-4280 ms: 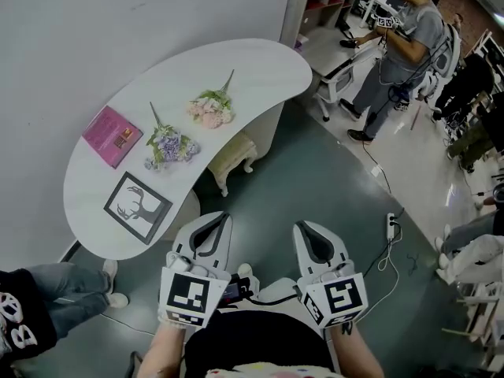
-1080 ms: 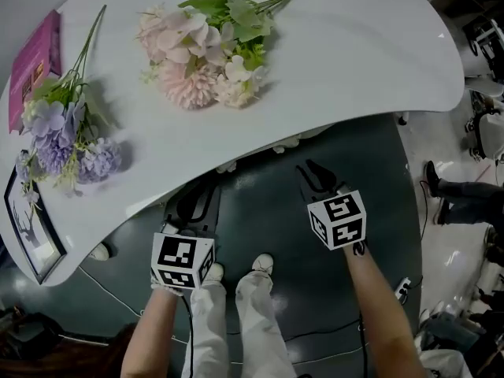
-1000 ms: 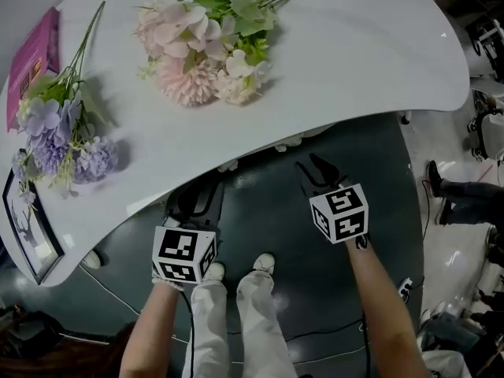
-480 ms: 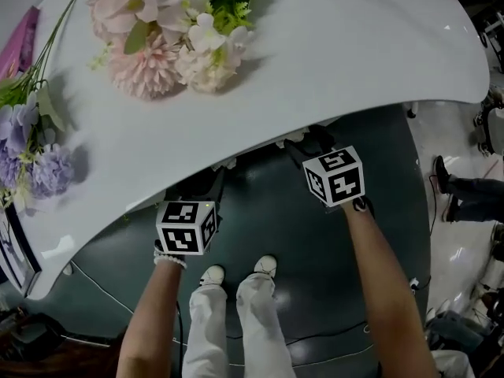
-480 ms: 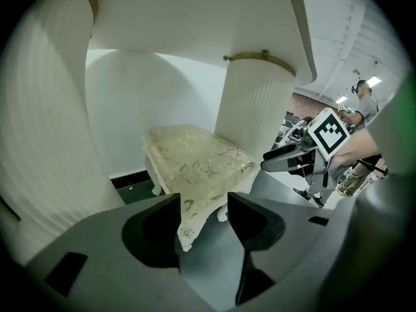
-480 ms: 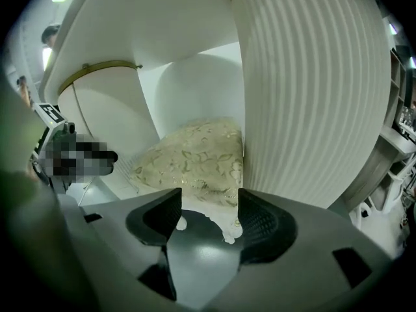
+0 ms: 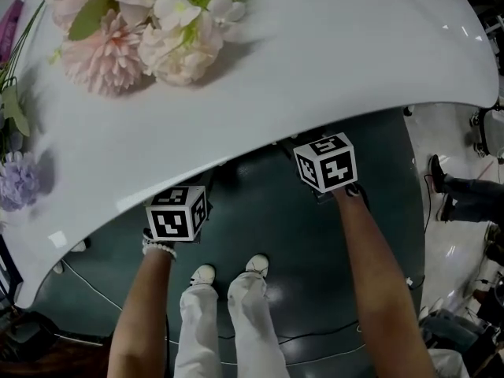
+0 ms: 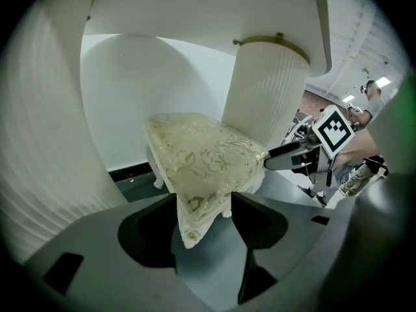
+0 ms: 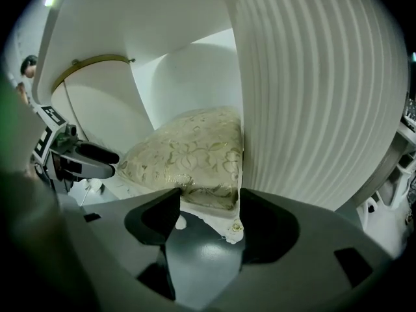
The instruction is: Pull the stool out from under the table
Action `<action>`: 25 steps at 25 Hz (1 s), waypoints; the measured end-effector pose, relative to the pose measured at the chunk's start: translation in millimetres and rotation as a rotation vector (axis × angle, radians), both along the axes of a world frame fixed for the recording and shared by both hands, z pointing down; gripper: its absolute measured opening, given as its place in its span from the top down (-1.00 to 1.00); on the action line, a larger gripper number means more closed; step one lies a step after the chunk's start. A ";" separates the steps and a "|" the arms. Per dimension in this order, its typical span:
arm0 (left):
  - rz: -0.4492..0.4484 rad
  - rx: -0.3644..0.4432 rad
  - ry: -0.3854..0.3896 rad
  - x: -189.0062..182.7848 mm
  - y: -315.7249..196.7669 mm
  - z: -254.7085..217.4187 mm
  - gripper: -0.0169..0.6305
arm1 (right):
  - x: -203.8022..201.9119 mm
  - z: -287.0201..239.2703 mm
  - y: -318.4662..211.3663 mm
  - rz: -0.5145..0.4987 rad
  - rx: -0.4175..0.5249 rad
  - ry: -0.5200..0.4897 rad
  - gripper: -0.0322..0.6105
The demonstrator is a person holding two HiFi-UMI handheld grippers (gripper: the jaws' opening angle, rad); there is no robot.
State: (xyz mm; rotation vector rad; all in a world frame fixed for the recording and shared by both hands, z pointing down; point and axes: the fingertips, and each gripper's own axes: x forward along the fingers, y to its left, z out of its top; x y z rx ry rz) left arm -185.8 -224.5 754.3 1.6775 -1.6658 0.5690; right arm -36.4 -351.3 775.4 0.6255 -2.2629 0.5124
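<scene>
There's the cream floral-brocade stool with white carved legs (image 8: 201, 164), tucked under the white curved table (image 7: 331, 61), beside its ribbed white pedestal (image 8: 266, 90). The left gripper (image 8: 205, 203) and right gripper (image 9: 208, 197) have just been opening. Their jaws stand wide, each straddling a stool corner without pinching it. The tabletop hides the stool in the head view; both gripper views show it.

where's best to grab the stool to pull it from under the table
Take the stool by its two near seat corners, coming from the open front: ribbed table pedestals flank its sides. The left gripper and right gripper, jaws just opened, each straddle one corner.
</scene>
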 end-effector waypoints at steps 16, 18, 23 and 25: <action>0.043 -0.100 -0.085 2.6 -0.1 20.4 0.36 | -0.7 2.2 2.4 0.020 -0.018 0.011 0.05; 0.060 -0.104 -0.092 4.1 2.5 21.1 0.37 | 1.5 2.1 5.9 0.025 -0.017 0.007 0.05; 0.069 -0.111 -0.096 9.2 10.6 21.1 0.38 | 9.2 1.5 15.8 0.035 -0.019 0.007 0.05; 0.079 -0.111 -0.095 12.0 14.1 21.3 0.38 | 13.0 1.5 20.6 0.042 -0.020 0.008 0.05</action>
